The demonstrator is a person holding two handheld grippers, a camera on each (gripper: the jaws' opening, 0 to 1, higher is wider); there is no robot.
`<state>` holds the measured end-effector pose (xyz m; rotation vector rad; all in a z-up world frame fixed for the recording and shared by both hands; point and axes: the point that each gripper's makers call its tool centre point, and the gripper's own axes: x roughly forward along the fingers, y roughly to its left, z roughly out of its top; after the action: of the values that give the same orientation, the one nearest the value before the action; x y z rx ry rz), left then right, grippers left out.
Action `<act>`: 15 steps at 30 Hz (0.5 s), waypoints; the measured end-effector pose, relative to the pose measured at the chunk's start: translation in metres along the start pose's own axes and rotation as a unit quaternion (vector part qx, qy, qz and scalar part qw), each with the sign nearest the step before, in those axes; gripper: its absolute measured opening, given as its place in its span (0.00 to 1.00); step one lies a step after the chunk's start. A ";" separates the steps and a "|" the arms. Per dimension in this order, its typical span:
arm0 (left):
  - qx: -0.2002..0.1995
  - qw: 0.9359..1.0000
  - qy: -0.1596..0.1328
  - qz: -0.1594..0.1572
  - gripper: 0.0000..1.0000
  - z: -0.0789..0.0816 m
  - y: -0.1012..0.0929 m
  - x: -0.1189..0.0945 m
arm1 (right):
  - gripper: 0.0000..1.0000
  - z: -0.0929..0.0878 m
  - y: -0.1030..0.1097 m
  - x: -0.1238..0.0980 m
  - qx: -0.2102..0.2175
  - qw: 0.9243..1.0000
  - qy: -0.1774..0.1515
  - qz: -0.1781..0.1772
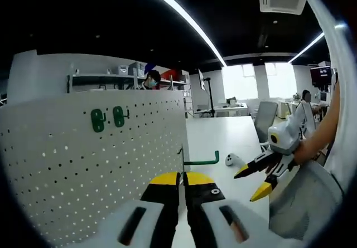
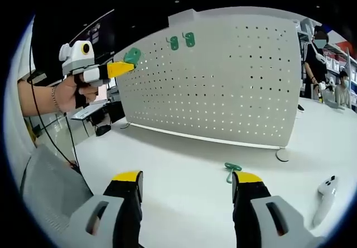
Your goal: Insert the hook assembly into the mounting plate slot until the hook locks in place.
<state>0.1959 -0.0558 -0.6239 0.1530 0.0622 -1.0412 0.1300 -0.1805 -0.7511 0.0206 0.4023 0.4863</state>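
I'm pinching a green hook (image 1: 202,161) in my left gripper (image 1: 183,182), jaws squeezed nearly shut on its stem, holding it right at the edge of the white pegboard (image 1: 83,164), which already has two green plates (image 1: 107,118) sitting high on its face. My right gripper (image 2: 187,184) is hanging wide open with nothing in it over the white table (image 2: 184,164) in front of the pegboard. Another green hook (image 2: 230,170) is lying on the table near the pegboard's foot and a white controller (image 2: 324,199) is sitting off past its end.

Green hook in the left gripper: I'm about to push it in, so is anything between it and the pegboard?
Nothing visible. The right gripper view shows the green hook, held by the left gripper, close to the pegboard edge with bare holes beside it; the two mounted hooks sit further along.
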 end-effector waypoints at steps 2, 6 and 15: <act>0.000 1.000 0.002 -0.003 0.02 -0.001 -0.002 0.000 | 0.62 0.007 0.001 -0.002 -0.003 1.000 -0.013 0.002; 0.000 1.000 0.003 -0.002 0.02 -0.002 -0.002 0.000 | 0.60 0.030 0.007 -0.006 -0.001 0.998 -0.064 0.016; -0.001 1.000 0.007 0.000 0.03 -0.004 0.000 -0.003 | 0.58 0.066 0.021 -0.016 -0.010 0.988 -0.146 0.046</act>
<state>0.1948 -0.0524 -0.6279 0.1586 0.0760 -1.0394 0.1327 -0.1648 -0.6823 0.0908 0.1083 0.5691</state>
